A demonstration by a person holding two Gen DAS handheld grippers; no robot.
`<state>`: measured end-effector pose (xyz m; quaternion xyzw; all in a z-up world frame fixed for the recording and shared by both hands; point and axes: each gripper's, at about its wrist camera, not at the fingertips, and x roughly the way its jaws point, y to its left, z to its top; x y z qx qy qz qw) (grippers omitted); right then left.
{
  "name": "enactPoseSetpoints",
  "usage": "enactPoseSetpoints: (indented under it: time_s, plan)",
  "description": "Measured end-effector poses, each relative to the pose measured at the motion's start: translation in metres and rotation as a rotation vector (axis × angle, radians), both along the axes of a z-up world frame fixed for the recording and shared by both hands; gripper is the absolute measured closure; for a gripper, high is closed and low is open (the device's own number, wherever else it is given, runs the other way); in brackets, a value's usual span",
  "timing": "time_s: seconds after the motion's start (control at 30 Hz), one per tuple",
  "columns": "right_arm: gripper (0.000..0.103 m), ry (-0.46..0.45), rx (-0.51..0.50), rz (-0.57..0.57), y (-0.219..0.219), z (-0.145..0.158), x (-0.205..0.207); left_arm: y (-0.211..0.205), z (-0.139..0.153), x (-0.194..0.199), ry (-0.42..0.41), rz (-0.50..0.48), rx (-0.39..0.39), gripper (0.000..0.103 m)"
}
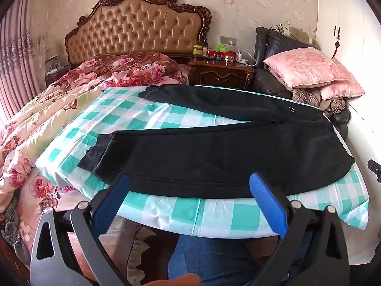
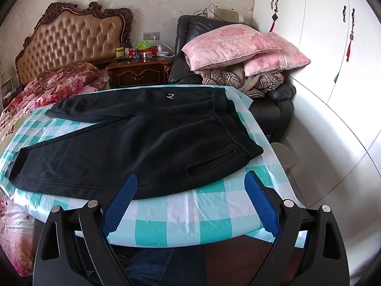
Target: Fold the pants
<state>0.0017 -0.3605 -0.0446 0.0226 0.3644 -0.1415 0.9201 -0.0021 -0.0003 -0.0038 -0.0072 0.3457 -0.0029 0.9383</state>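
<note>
The black pants (image 1: pixel 214 157) were laid flat on a table covered with a teal-and-white checked cloth (image 1: pixel 214 214), with the legs pointing left and the waistband (image 2: pixel 228 116) at the right end. The two legs were parted slightly, the farther one angled toward the bed.

In the left wrist view, the left gripper (image 1: pixel 188 190) was held at the near table edge, its blue pads (image 1: pixel 112 202) spread wide with nothing between them, the tips just over the near hem of the pants. The cuff (image 1: pixel 95 152) of the near leg was shown only in this view, as was the floral quilt (image 1: pixel 47 109) heaped on the bed at the left. A small dark piece of the other tool could be made out at the right edge (image 1: pixel 373 169).

In the right wrist view, the right gripper (image 2: pixel 190 186) was held likewise at the near edge, jaws spread and empty, nearer the waist end. A pocket slit (image 2: pixel 209 162) and a small white logo (image 2: pixel 170 96) were seen clearly here; the pocket was not made out in the left view. White wardrobe doors (image 2: pixel 321 47) and stacked pink pillows (image 2: pixel 238 45) on a dark armchair were shown more fully. The tufted headboard (image 1: pixel 133 31) and a cluttered nightstand (image 2: pixel 140 69) were visible in both views.
</note>
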Motion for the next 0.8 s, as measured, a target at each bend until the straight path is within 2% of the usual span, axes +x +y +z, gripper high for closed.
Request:
enactPoseSetpoints:
  time_s: [0.8]
  plan:
    - [0.015, -0.001, 0.000, -0.001, -0.0014, -0.0022, -0.0005, 0.0012, 0.0005, 0.0025, 0.007, 0.003, -0.006, 0.002]
